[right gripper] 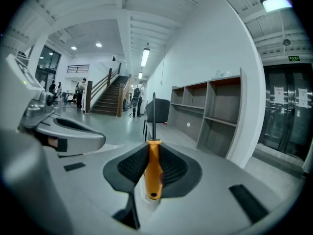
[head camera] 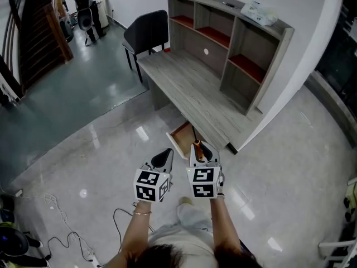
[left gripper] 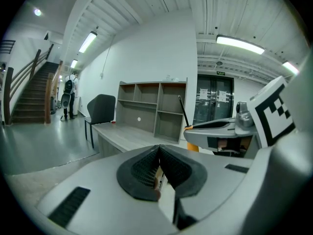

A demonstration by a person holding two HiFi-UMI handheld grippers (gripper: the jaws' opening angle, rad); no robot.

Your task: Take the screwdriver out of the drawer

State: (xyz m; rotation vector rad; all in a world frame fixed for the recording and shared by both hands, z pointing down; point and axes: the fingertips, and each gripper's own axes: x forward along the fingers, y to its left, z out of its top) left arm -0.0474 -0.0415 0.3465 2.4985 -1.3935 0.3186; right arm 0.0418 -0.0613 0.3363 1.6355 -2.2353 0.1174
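Observation:
A screwdriver [right gripper: 153,170] with an orange handle and a dark shaft stands upright between the pads of my right gripper [right gripper: 152,168], which is shut on its handle. In the head view the right gripper [head camera: 199,154] is raised in front of the desk, the screwdriver [head camera: 196,146] poking out past its tips. The left gripper [head camera: 164,159] hovers beside it, jaws together with nothing between them; its own view shows the left gripper [left gripper: 159,170] shut and the screwdriver [left gripper: 185,117] off to the right. The open drawer [head camera: 181,138] juts from under the desk [head camera: 184,85].
A grey shelf unit [head camera: 234,43] stands on the desk against the white wall. A black chair [head camera: 146,31] sits at the desk's far end. Cables [head camera: 61,233] trail over the glossy floor at lower left. A staircase [head camera: 39,21] rises at the far left.

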